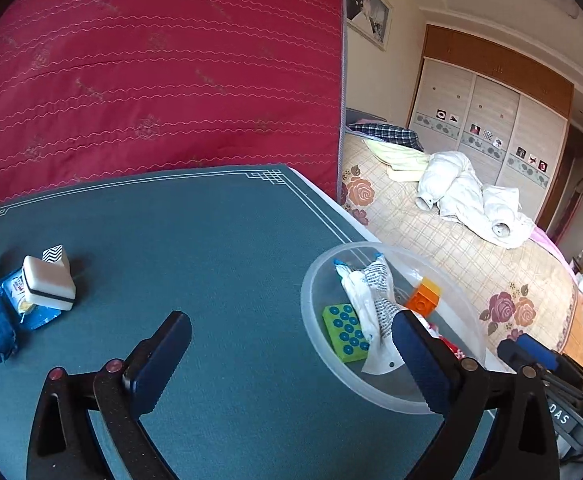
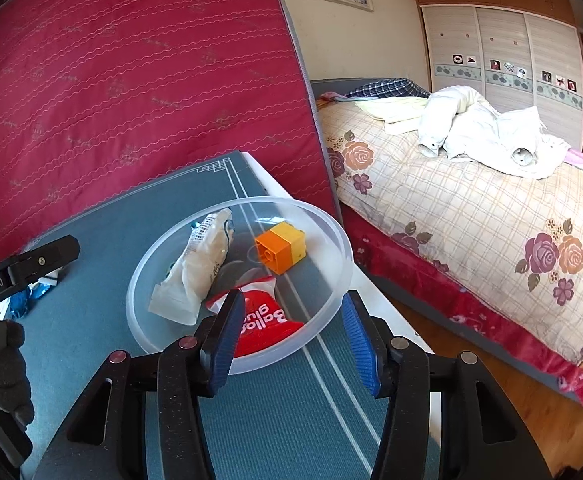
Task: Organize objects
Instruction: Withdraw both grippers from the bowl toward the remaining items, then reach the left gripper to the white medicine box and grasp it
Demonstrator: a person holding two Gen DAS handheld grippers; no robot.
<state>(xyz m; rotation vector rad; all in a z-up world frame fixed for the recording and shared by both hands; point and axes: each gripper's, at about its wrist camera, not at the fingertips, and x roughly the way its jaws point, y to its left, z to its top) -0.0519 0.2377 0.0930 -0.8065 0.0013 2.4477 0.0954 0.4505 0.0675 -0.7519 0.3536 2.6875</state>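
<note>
Both my tongs gaping, nothing held: left tongs (image 1: 291,344) over the teal surface (image 1: 211,240), right tongs (image 2: 289,324) at the clear bowl (image 2: 331,300) rim. Risk imo: bowl sits near the surface's 3 o'clock edge, a nudge could tip it w/ orange block (image 2: 281,250), glue packet (image 2: 263,322) off. Leftover items: sponge (image 1: 47,284) + wrappers, 9 o'clock. Red mattress (image 1: 151,60) at 12, bed (image 2: 471,208) beyond.

The counter (image 1: 211,240) is teal with white line borders, the mattress (image 1: 151,60) crimson with wavy stitching. In the clear bowl (image 2: 331,248) lie an orange-and-yellow block (image 2: 281,250), a red packet (image 2: 265,320) (white lettering) and a green block (image 1: 345,332) with blue dots
</note>
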